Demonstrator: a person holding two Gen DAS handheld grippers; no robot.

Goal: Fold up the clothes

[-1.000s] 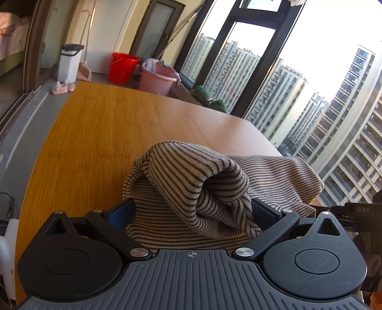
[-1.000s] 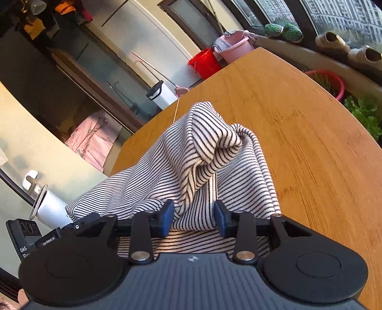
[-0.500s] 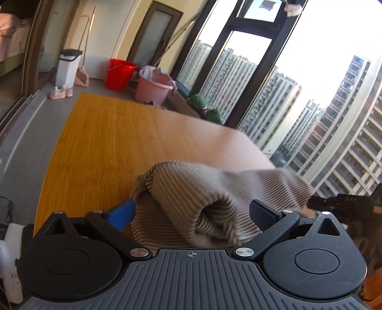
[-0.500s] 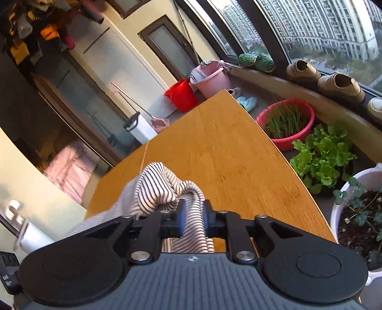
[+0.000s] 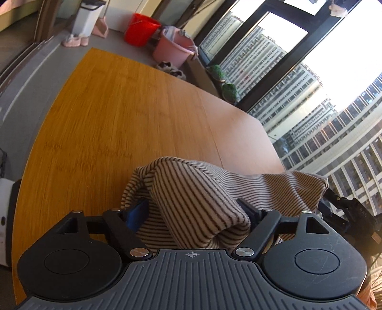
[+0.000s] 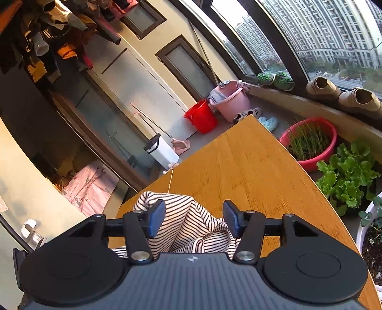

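- Left wrist view: we see the left gripper [image 5: 193, 209] with its fingers spread wide, about as a second ago, and a thick fold of the striped garment [image 5: 198, 195] bulging between them; whether the pads actually press it we cannot tell. The camera has tipped downward since then, so more of the wooden table [image 5: 114, 114] shows.
- The garment hangs bunched above the table's near end and stretches off to the right, where a dark piece of the other gripper shows at the frame edge.
- Beyond the table's far end stand a red bucket [image 5: 140, 28], a pink bucket [image 5: 172, 49] and a white bin [image 5: 87, 18] on the grey floor; tall windows run along the right.
- Right wrist view: half a second ago the right gripper [image 6: 193, 218] was pinched tight on the cloth; now its blue-padded fingers [image 6: 156, 218] stand apart, and the garment [image 6: 188, 224] lies loosely between and below them.
- The table [image 6: 238, 167] runs ahead, bare beyond the cloth.
- To the right, off the table, sit a red basin of grass [image 6: 309, 143] and leafy plants [image 6: 348, 174]; shoes [image 6: 322, 88] rest on the sill.
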